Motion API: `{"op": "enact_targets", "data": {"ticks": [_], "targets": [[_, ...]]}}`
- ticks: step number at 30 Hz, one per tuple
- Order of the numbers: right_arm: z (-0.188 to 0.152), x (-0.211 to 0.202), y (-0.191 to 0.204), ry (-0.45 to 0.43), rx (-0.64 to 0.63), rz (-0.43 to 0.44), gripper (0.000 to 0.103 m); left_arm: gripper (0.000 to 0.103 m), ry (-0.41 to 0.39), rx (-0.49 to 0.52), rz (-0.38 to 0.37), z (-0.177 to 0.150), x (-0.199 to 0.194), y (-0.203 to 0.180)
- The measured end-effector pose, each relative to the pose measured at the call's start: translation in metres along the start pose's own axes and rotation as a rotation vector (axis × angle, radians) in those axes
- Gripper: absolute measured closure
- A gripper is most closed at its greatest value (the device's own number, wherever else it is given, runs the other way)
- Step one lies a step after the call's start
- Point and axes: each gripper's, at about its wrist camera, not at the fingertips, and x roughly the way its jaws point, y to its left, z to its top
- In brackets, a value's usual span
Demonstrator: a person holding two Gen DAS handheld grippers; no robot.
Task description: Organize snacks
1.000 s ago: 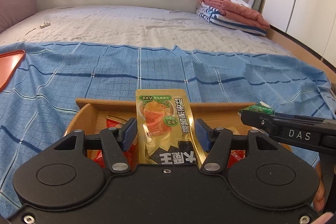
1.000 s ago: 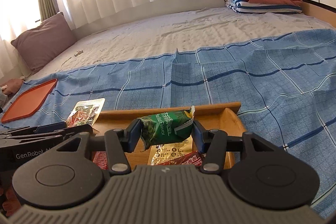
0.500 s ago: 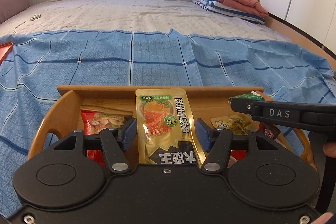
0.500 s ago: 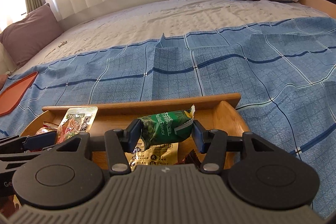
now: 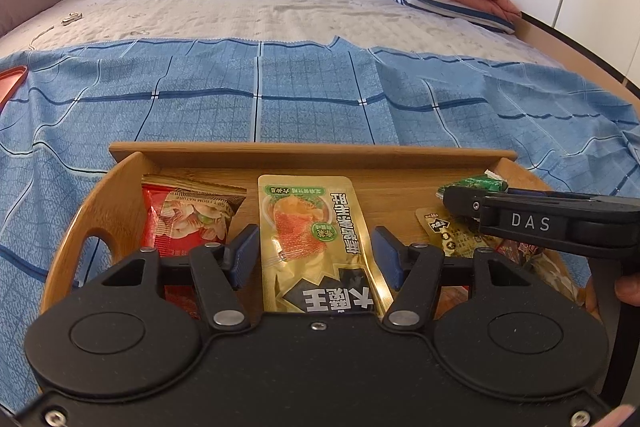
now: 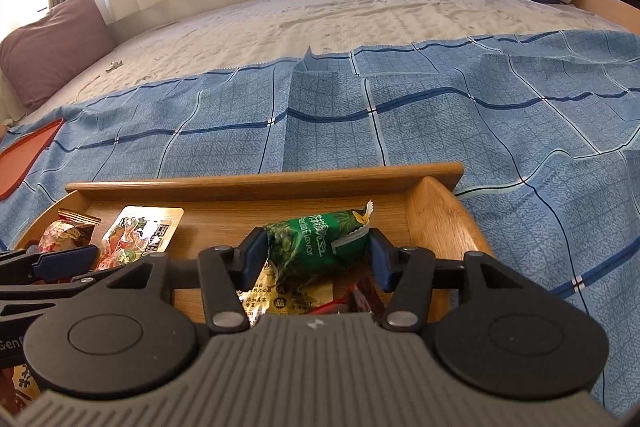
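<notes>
Both your grippers have moved in over the wooden handled tray (image 5: 312,155); a second ago only its rim showed. Left gripper (image 5: 314,257): jaws spread, gold foil snack pouch (image 5: 308,227) between the pads, contact unclear. Right gripper (image 6: 314,259): clenched on the green crinkled snack packet (image 6: 320,243), above the tray's right end. Judgement: both are ready to be released.

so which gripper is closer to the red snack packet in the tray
Left. The left gripper sits just right of the red snack packet; the right gripper is over the wooden tray's opposite end.
</notes>
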Motion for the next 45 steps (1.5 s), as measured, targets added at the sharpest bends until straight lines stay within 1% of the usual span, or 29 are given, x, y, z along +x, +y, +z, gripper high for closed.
{"op": "enact_targets", "data": {"ticks": [8, 11, 12, 14, 16, 18, 20, 23, 27, 29, 34, 41, 43, 45], "targets": [[-0.003, -0.001, -0.002, -0.01, 0.003, 0.01, 0.041, 0.041, 0.002, 0.013, 0.014, -0.002, 0.001, -0.004], [-0.003, -0.001, -0.003, -0.01, 0.007, 0.011, 0.037, 0.038, -0.001, 0.019, 0.016, -0.002, 0.002, -0.006], [-0.003, -0.001, -0.003, -0.011, 0.008, 0.012, 0.033, 0.037, -0.001, 0.02, 0.015, -0.002, 0.002, -0.007], [-0.003, -0.001, -0.003, -0.012, 0.011, 0.016, 0.03, 0.029, 0.0, 0.017, 0.016, -0.002, 0.003, -0.007], [-0.003, -0.001, -0.003, -0.013, 0.011, 0.017, 0.027, 0.026, -0.002, 0.014, 0.018, -0.003, 0.003, -0.007], [-0.003, -0.002, -0.003, -0.013, 0.01, 0.014, 0.025, 0.023, -0.003, 0.01, 0.013, -0.003, 0.002, -0.007], [-0.003, -0.004, -0.003, -0.014, 0.014, 0.014, 0.023, 0.018, -0.012, 0.007, 0.007, -0.004, -0.001, -0.007], [-0.004, -0.013, -0.004, -0.032, 0.016, 0.015, 0.019, 0.014, -0.032, 0.026, 0.004, -0.004, -0.011, -0.01], [-0.003, -0.033, -0.004, -0.063, 0.02, 0.022, 0.013, 0.008, -0.051, 0.037, 0.015, -0.002, -0.029, -0.013], [-0.002, -0.046, -0.004, -0.081, 0.026, 0.028, 0.013, 0.006, -0.062, 0.033, 0.014, -0.001, -0.041, -0.014], [-0.005, -0.083, 0.0, -0.127, 0.013, 0.034, 0.007, 0.003, -0.087, 0.04, 0.011, -0.003, -0.079, -0.016], [-0.016, -0.139, 0.01, -0.192, -0.053, 0.029, 0.004, 0.0, -0.119, 0.055, 0.018, -0.018, -0.141, -0.02], [-0.021, -0.158, 0.014, -0.21, -0.06, 0.02, 0.002, 0.0, -0.116, 0.056, 0.032, -0.024, -0.159, -0.02], [-0.026, -0.177, 0.018, -0.223, -0.062, 0.001, 0.001, 0.0, -0.106, 0.063, 0.06, -0.034, -0.176, -0.023]]}}
